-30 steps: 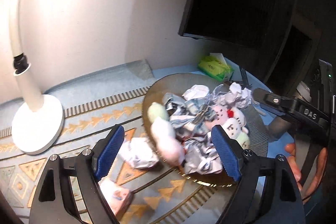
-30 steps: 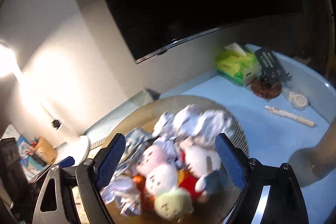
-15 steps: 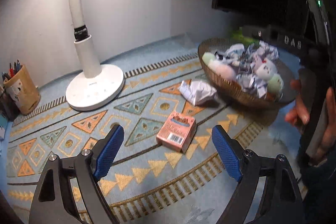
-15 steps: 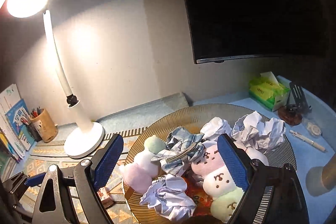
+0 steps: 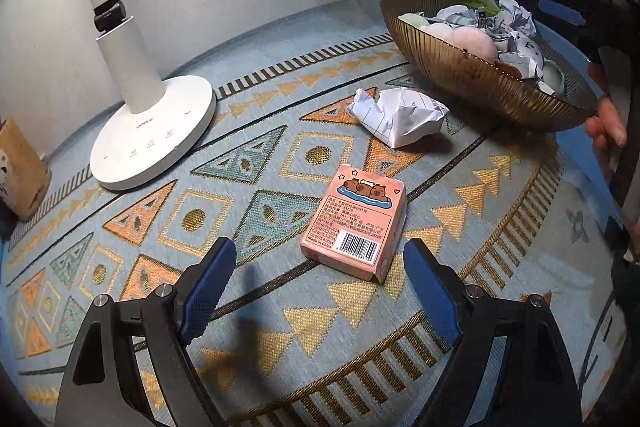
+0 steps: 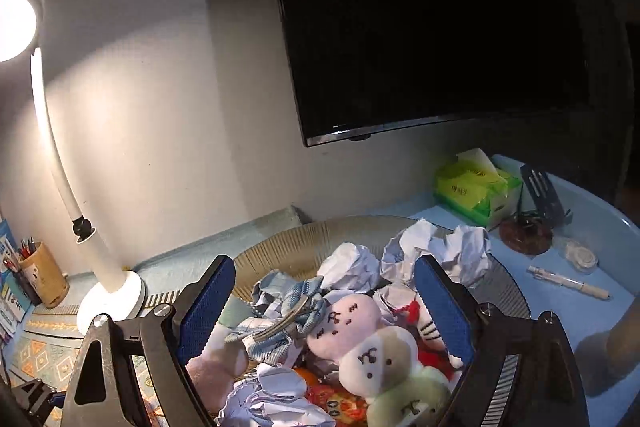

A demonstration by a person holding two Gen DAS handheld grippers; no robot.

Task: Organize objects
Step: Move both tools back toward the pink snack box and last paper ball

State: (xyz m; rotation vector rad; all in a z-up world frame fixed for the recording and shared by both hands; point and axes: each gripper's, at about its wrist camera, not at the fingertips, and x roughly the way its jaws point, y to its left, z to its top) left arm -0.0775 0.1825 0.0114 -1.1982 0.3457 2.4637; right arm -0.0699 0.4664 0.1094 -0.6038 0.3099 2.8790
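Pink box (image 5: 355,221) lies flat on the patterned mat (image 5: 256,163), just ahead of the left tool (image 5: 316,289), whose jaws stand wide apart and hold nothing. Beyond the box, a paper ball (image 5: 400,115) rests on the mat beside the bowl (image 5: 472,67). A white lamp (image 5: 152,131) stands to the left. The right tool (image 6: 322,311) is also wide open and empty, and it hangs above the bowl (image 6: 304,247), which is full of plush toys (image 6: 352,323) and crumpled paper (image 6: 440,251). A green tissue pack (image 6: 476,187) and a pen (image 6: 568,281) lie farther right on the worktop (image 6: 560,307).
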